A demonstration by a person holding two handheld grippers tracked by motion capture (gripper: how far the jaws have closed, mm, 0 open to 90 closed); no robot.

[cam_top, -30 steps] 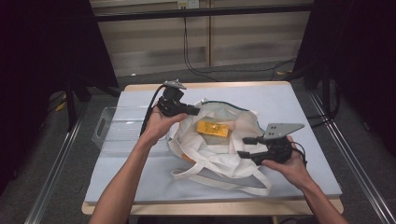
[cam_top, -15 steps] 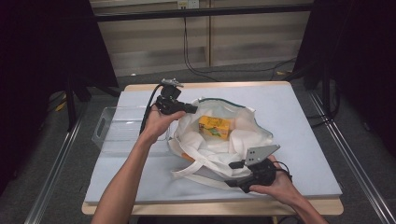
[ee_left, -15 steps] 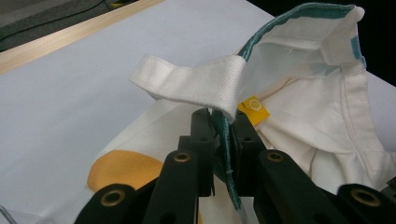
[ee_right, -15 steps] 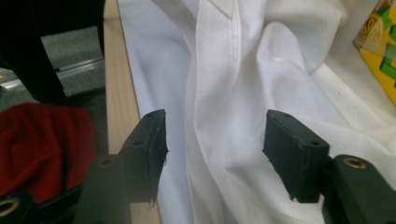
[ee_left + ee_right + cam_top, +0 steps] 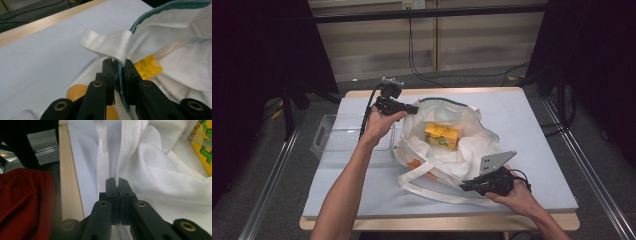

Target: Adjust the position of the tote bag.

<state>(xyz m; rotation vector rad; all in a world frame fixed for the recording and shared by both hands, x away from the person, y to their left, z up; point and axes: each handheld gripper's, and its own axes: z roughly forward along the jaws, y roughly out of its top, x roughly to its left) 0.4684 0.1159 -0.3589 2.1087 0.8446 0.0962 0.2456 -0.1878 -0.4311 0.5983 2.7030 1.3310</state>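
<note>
Far left on the pale blue table (image 5: 532, 125): a clear plastic bin (image 5: 337, 142), lying just beside the white tote bag (image 5: 472, 145) and under the left forearm. Next, at the bag's far left rim: the left tongs (image 5: 414, 108), clenched on the green-trimmed edge of the cloth, right by a folded white strap loop (image 5: 107, 43) that rises over the jaw tips in the left gripper view. Mid-table: the tote bag itself, mouth held apart, spread loosely with its white handles (image 5: 432, 192) trailing toward the near edge. Inside the open mouth: a yellow carton (image 5: 442, 136), lying on the bag's inner cloth, untouched by either tool. Further right, at the bag's near rim: the right tongs (image 5: 464, 186), having just closed, now pinched tight on a fold of the white fabric, jaws meeting on the seam in the right gripper view. Beside that grip: the wooden edge of the table and a patch of red cloth (image 5: 25, 205) below it. Behind the table: cables on the floor and dark curtains at both sides.
</note>
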